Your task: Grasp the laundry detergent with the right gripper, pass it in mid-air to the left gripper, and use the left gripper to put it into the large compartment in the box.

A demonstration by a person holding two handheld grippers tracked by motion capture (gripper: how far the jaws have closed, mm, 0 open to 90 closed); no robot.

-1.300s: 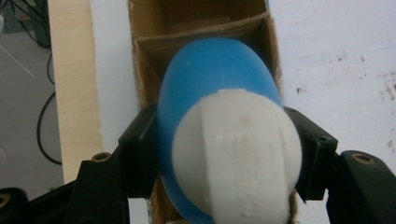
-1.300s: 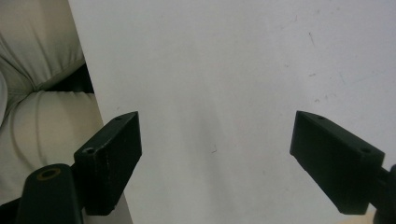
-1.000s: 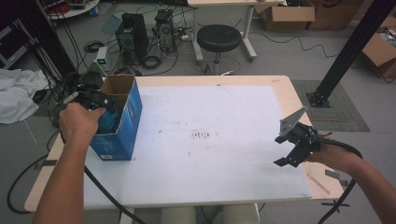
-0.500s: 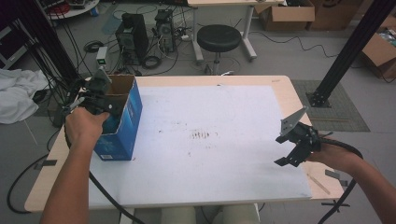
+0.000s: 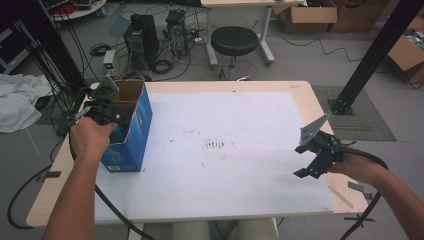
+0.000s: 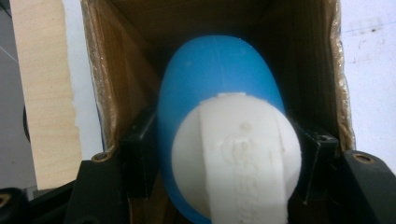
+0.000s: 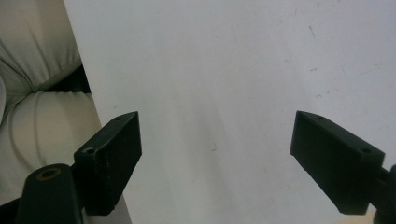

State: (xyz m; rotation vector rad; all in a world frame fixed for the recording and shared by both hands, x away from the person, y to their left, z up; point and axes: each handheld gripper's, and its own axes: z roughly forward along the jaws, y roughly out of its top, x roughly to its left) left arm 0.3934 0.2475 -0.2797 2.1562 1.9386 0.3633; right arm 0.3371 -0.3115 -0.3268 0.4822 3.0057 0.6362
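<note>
So the left claw was clamped on a blue bottle with a white cap, holding it right in the mouth of the open blue cardboard box on the desk. Looked to me like the pulling-it-out or dropping-it-in step, can't tell which. Next move needs a straight vertical path past the box walls. Right claw hung wide open, nothing between its jaws, well apart over the white sheet.
</note>
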